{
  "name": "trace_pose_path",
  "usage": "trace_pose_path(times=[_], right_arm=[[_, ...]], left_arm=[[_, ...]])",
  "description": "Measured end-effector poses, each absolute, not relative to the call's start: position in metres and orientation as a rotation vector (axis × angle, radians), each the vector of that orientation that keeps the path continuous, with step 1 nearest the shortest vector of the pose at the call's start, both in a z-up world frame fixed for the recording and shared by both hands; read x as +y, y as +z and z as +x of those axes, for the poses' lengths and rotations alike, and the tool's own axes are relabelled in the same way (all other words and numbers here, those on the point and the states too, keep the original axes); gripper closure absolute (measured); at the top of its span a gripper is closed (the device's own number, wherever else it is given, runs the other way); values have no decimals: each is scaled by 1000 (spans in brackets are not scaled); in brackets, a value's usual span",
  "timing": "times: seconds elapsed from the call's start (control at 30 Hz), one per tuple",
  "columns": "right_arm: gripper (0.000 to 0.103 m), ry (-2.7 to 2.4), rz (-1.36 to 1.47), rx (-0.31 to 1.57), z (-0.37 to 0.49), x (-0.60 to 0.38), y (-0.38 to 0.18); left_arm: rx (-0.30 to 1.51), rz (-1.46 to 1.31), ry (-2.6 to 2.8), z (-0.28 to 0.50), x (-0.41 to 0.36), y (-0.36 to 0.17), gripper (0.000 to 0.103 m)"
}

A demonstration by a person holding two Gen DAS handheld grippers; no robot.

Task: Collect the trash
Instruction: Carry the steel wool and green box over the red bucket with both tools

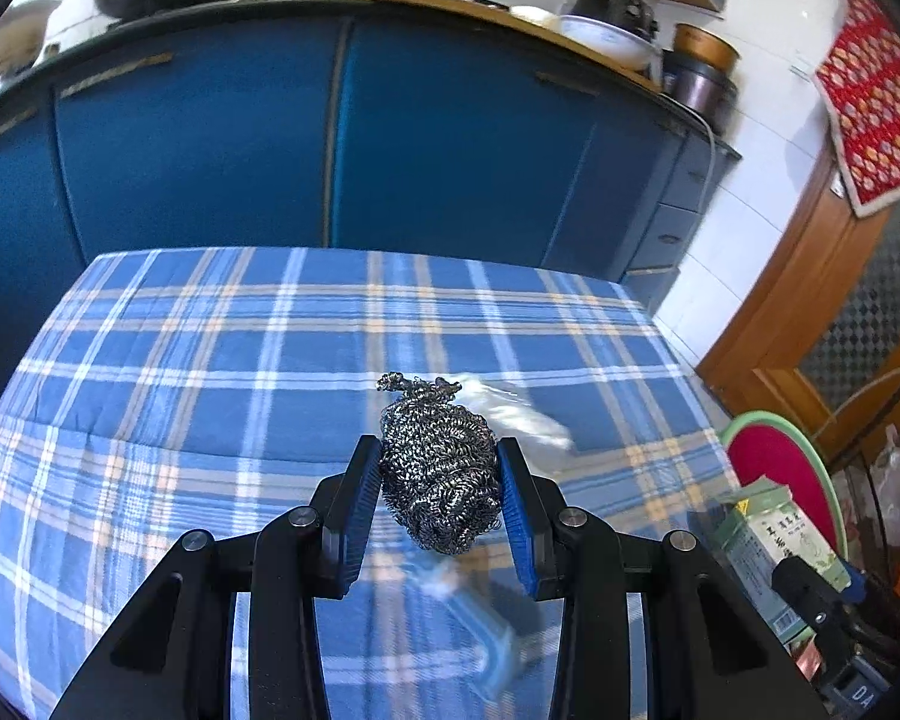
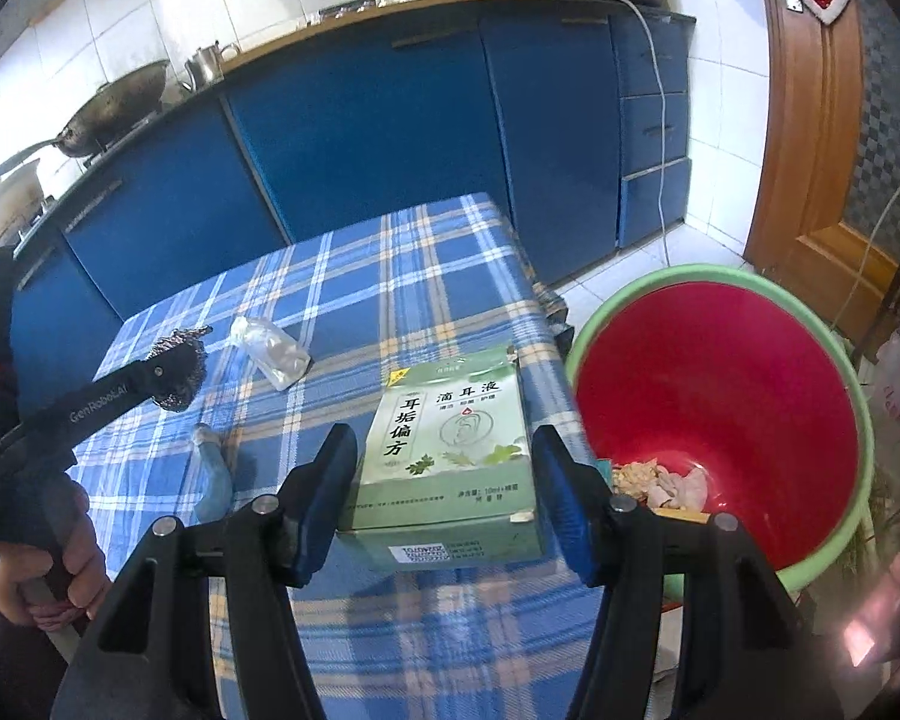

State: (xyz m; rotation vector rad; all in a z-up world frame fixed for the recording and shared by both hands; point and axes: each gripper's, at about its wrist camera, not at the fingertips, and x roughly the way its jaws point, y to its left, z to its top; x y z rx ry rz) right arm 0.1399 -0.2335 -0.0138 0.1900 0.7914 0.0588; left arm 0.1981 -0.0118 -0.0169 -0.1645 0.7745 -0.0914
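Note:
My left gripper [image 1: 439, 480] is shut on a steel wool scrubber [image 1: 438, 468] and holds it above the blue plaid tablecloth [image 1: 210, 360]. It also shows in the right wrist view [image 2: 177, 375]. My right gripper [image 2: 444, 480] is shut on a green medicine box [image 2: 450, 450] near the table's right edge. A clear plastic bag [image 2: 273, 351] and a small blue tube [image 2: 213, 471] lie on the cloth. A red basin with a green rim [image 2: 720, 396] stands on the floor to the right, with scraps [image 2: 660, 483] inside.
Blue kitchen cabinets [image 2: 390, 120] run behind the table, with a wok [image 2: 114, 108], kettle and bowls on the counter. A wooden door [image 2: 822, 150] is at the right. A white cable [image 2: 660, 120] hangs down the cabinet.

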Motion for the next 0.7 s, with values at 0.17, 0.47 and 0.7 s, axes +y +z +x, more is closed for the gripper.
trace_pose_path(times=[0.17, 0.47, 0.7], right_arm=[[41, 44, 219, 763, 129, -253, -6], [41, -14, 278, 725, 114, -298, -2], [41, -69, 347, 706, 108, -336, -7]], left_arm=[[768, -131, -119, 190, -31, -8, 63], [760, -67, -190, 179, -78, 6, 63], [766, -9, -257, 172, -124, 10, 63]])
